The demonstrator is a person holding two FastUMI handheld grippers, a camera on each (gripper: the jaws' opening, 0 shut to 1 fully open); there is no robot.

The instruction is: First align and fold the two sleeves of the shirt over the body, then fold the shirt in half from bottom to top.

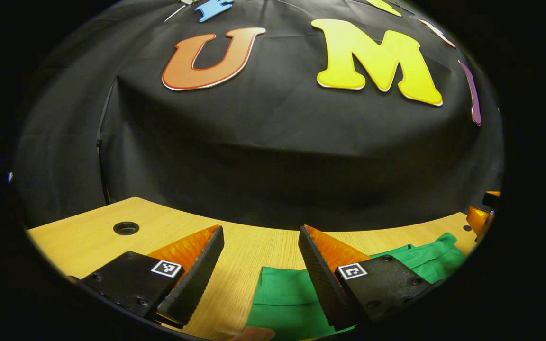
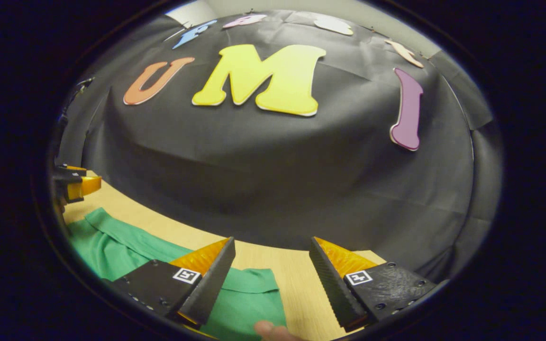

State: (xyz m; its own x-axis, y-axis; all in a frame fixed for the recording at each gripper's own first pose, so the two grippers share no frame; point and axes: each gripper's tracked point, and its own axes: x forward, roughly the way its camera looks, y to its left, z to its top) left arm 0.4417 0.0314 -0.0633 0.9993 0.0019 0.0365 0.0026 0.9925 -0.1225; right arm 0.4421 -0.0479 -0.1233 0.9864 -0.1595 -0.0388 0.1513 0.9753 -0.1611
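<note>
A smooth green shirt (image 1: 292, 298) lies flat at the lower centre on a pale wood-grain table (image 1: 88, 237). Left gripper (image 1: 261, 246) and right gripper (image 2: 273, 255) hover wide apart, holding nothing; black cloth wall (image 2: 277, 166) behind.

— What's ahead of my tools?

— A black cloth wall (image 1: 273, 156), creased, hanging down to the far edge of a light wooden table (image 1: 254, 246). It stands just past my fingertips in both views.

— Anything in the tabletop?

— A round cable hole (image 1: 126, 228) ahead and to the left in the left gripper view. In the right gripper view a pale wall strip (image 2: 277, 5) shows above the cloth. The light is dim and even.
</note>
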